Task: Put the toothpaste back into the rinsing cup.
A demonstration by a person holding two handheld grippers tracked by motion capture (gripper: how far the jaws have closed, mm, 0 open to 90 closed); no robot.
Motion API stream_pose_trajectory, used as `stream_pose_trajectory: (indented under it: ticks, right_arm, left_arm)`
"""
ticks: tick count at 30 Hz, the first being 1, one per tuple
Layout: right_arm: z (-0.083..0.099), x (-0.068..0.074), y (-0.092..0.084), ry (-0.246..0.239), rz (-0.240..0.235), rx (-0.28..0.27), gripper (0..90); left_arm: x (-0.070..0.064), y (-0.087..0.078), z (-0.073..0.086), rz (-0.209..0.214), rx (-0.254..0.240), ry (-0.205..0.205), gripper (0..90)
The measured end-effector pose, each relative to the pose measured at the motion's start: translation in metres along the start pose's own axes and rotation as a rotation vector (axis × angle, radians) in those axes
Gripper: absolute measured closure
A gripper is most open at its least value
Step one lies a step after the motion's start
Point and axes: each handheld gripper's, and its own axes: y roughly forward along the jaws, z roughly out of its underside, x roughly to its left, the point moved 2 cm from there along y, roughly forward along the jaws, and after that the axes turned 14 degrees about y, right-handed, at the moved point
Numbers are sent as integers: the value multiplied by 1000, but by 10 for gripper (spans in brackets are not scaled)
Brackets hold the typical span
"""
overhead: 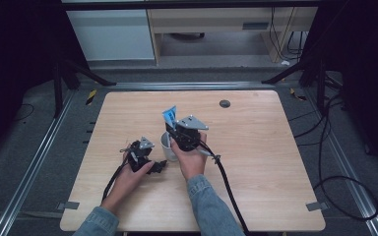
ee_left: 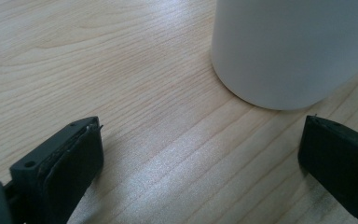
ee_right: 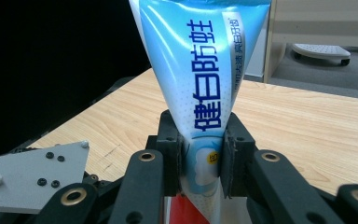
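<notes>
Working at the table (overhead: 256, 162), we have a white cup (overhead: 166, 142) standing near its middle, a little toward the near edge and well clear of all four corners. Nothing else lies on the wood that we can make out, apart from a small dark disc (overhead: 225, 103) near the far edge.

Our right gripper (overhead: 174, 129) hovers just over the cup, and its jaws are clamped on a blue and white tube (ee_right: 200, 70). In the right gripper view the tube stands upright, its flat crimped end up and its narrow end down below the jaws. From the high view the tube (overhead: 170, 117) rises above the gripper over the cup's far side.

Our left gripper (overhead: 162, 166) rests low on the table just beside the cup on the near side. Its jaws stand wide apart with bare wood between them, and in the left gripper view the cup (ee_left: 289, 51) sits just ahead, touching neither jaw.

We judge the pick-up done: the tube is off the table and carried to the cup. What is left is to lower it in and let go. Whether its lower end is already inside the rim we cannot tell.
</notes>
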Motion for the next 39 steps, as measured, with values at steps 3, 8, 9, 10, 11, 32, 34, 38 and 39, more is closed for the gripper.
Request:
stream_pose_trajectory:
  ticks: [3,8,9,10,11,32,34,38,39]
  right_arm:
    - [1,0,0,5,0,2,729]
    - [4,-2,1,16,0,6,728]
    - [4,-2,2,21,1,8,728]
    - [4,-2,2,21,1,8,728]
    - [5,-2,2,24,-2,8,728]
    - [6,-5,2,50,-3,13,722]
    - [6,-5,2,49,-4,15,721]
    - [5,-6,2,52,-5,16,718]
    - [5,-7,2,51,-5,15,718]
  left_arm:
    - [0,0,0,0,0,0,0]
    - [0,0,0,0,0,1,0]
    - [0,0,0,-1,0,0,0]
    - [0,0,0,-1,0,0,0]
    - [0,0,0,0,0,0,0]
    - [0,0,0,0,1,1,0]
    - [0,0,0,0,0,1,0]
    - [0,0,0,0,1,1,0]
    - [0,0,0,0,1,1,0]
